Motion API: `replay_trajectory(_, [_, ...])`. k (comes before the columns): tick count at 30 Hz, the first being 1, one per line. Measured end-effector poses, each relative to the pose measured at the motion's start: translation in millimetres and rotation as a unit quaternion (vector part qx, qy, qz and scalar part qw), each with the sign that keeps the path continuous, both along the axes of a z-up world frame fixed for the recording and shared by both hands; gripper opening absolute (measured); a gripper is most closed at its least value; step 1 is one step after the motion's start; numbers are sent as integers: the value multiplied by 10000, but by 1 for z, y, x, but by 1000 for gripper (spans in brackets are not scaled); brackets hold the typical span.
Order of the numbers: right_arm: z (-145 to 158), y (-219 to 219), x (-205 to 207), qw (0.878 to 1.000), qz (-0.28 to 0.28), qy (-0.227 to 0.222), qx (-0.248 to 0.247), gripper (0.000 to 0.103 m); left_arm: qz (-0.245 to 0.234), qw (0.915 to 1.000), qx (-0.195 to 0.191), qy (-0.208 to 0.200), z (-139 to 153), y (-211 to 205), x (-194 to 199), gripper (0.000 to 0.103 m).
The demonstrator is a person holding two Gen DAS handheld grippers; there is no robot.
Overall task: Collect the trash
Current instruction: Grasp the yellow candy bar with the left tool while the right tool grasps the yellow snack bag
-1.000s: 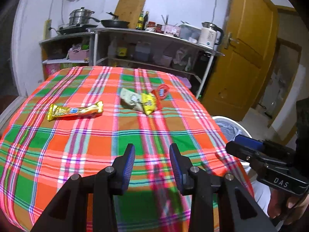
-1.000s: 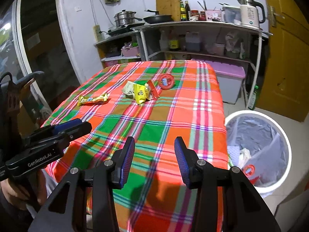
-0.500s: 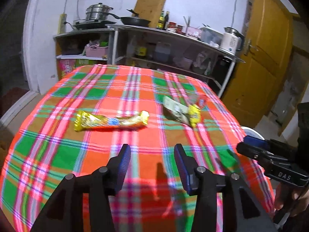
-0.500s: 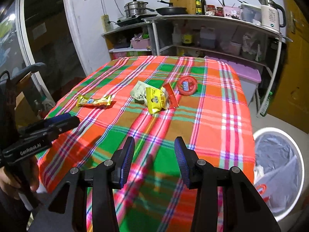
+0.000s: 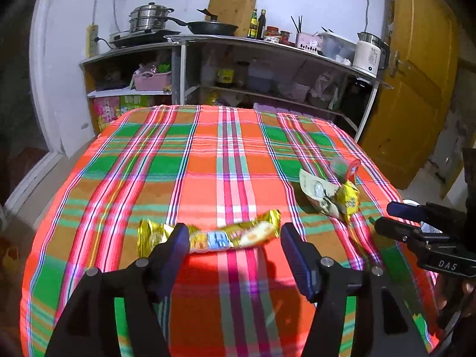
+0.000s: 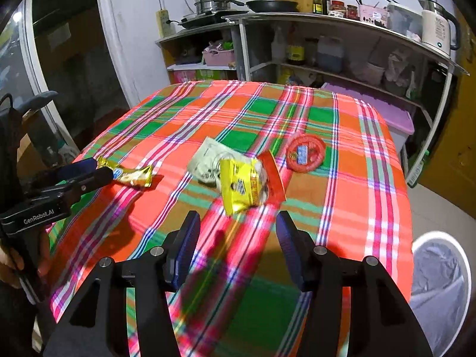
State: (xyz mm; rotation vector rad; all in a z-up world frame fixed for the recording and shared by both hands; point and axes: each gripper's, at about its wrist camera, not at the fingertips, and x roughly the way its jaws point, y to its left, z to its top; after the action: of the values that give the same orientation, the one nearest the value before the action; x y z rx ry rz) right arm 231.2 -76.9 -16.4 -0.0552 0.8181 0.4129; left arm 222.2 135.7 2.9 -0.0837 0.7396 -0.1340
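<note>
On the worktop [image 5: 208, 154], under a red, orange and green plaid cloth, several pieces of trash lie scattered. At the twelve o'clock of the left gripper [image 5: 235, 247] rests a gold snack-bar wrapper [image 5: 214, 236], lying crosswise just beyond the fingertips; the left fingertip overlaps its gold end in the left wrist view, but whether they touch cannot be told. The jaws of this gripper are opening and stand wide, with nothing pressed between the pads. Toward two o'clock from it sits a small heap: a white crumpled packet [image 5: 316, 192] with a yellow packet [image 5: 348, 199] lying against it. In the right wrist view the right gripper [image 6: 236, 241] hangs above the cloth with its jaws opening too, and nothing is between them. At its twelve o'clock, near the fingertips, lies the yellow packet [image 6: 242, 186], overlapping the white crumpled packet [image 6: 208, 160] behind it, with a red strip of wrapper [image 6: 272, 178] along its right edge. At one o'clock, just beyond the heap, a round red lid [image 6: 305, 153] lies flat on the cloth. At ten o'clock the gold wrapper [image 6: 134, 175] shows beside the tips of the left gripper [image 6: 95, 169]. Off the worktop, at four o'clock, stands a white bin [image 6: 467, 270] lined with a grey bag.
</note>
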Motion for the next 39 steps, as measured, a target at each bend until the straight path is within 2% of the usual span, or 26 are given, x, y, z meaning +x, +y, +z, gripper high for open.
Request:
replay_trajectory(8, [-10, 11, 30, 9998, 57, 109, -145, 54, -330, 9988, 142, 322, -15, 4, 30, 67])
replay_trajectory(16, [-27, 21, 50, 9989, 119, 368, -256, 53, -618, 9956, 374, 598, -32, 3, 34, 68])
replay_trajectory(17, [-29, 20, 51, 9989, 124, 379, -250, 51, -685, 9945, 476, 627, -34, 0, 34, 68])
replay_trajectory(19, [-31, 19, 52, 9988, 137, 409, -215, 37, -750, 9932, 614, 643, -36, -3, 31, 68])
replay_trajectory(20, [-31, 19, 52, 9989, 139, 423, -176, 34, -789, 9924, 685, 656, -37, -5, 31, 69])
replay_trajectory(24, [-30, 17, 52, 9990, 118, 432, -65, 11, -798, 9909, 836, 685, -42, -9, 28, 68])
replay_trajectory(25, [-29, 16, 51, 9990, 110, 424, -22, 8, -780, 9912, 830, 678, -41, -9, 27, 61])
replay_trajectory(30, [-25, 9, 50, 9992, 63, 373, 142, 6, -624, 9934, 738, 625, -38, -6, 23, 31])
replay_trajectory(34, [-19, 1, 46, 9992, -30, 317, 252, 6, -522, 9949, 618, 594, -36, -3, 19, 22])
replay_trajectory(35, [-14, -3, 45, 9992, -95, 260, 287, 6, -499, 9953, 587, 586, -36, -2, 18, 21])
replay_trajectory(36, [-11, -6, 45, 9992, -134, 222, 309, 10, -486, 9955, 570, 584, -36, -2, 18, 20])
replay_trajectory(38, [-6, -13, 48, 9991, -152, 167, 357, 35, -474, 9958, 517, 596, -35, 0, 19, 19])
replay_trajectory(39, [-5, -15, 49, 9992, -144, 143, 350, 56, -469, 9959, 493, 598, -35, 1, 19, 19])
